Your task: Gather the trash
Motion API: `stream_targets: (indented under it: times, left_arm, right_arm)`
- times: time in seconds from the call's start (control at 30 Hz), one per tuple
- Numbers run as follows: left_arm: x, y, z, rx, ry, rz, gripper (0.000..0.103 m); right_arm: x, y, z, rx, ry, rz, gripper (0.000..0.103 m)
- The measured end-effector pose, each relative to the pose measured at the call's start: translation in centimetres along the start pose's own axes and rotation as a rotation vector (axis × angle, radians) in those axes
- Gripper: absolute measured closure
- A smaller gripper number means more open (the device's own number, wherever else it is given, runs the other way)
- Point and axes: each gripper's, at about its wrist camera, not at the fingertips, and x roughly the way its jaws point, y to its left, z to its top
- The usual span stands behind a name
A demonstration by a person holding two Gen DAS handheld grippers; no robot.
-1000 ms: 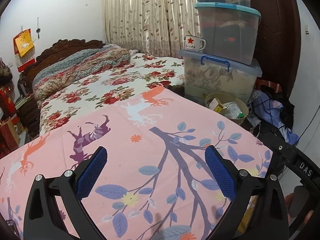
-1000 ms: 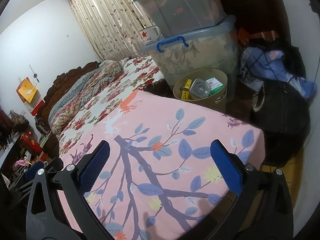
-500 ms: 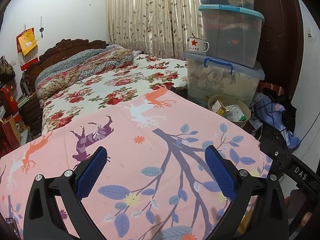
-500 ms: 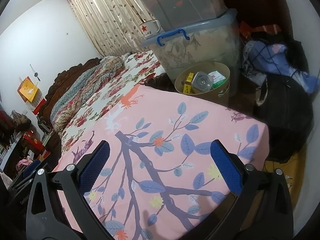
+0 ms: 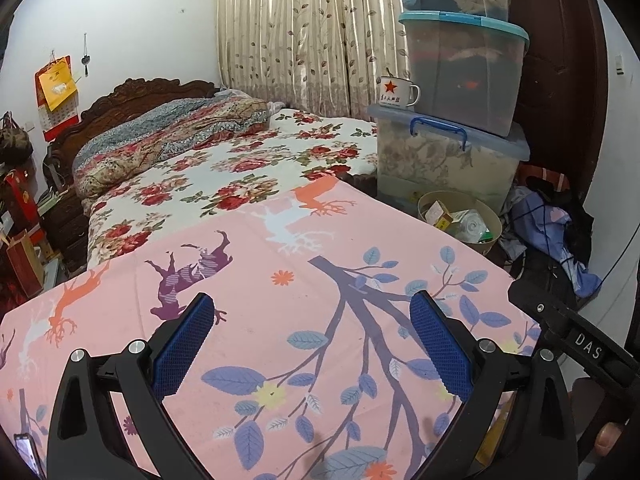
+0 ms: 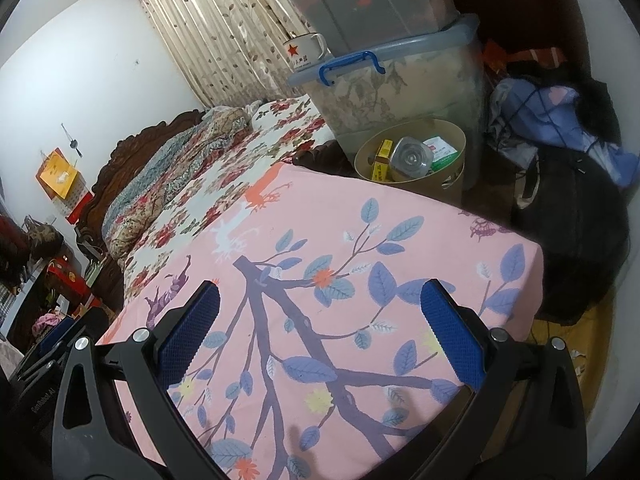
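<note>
Jaws of both grippers gape empty over the pink cloth.

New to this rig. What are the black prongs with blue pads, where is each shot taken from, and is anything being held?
No robot arm here: a person carries a two-finger gripper in each hand, each with a fisheye camera looking forward along its fingers. One picture comes from the left gripper, the other from the right gripper. The blue parts are the finger pads. Both grippers are open and hold nothing. They hover over a pink cloth printed with deer and branches; nothing lies on it. Beyond its far edge stands a tan bin holding boxes and a clear bottle, beside stacked storage boxes and a bed.
</note>
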Motion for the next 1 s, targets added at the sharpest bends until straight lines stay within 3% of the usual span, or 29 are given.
stream_targets:
  times: [1.0]
  left_arm:
    - [0.8, 1.4, -0.4, -0.051, 0.044, 0.021, 0.009]
  right_arm:
    - [0.4, 0.7, -0.7, -0.012, 0.016, 0.008, 0.004]
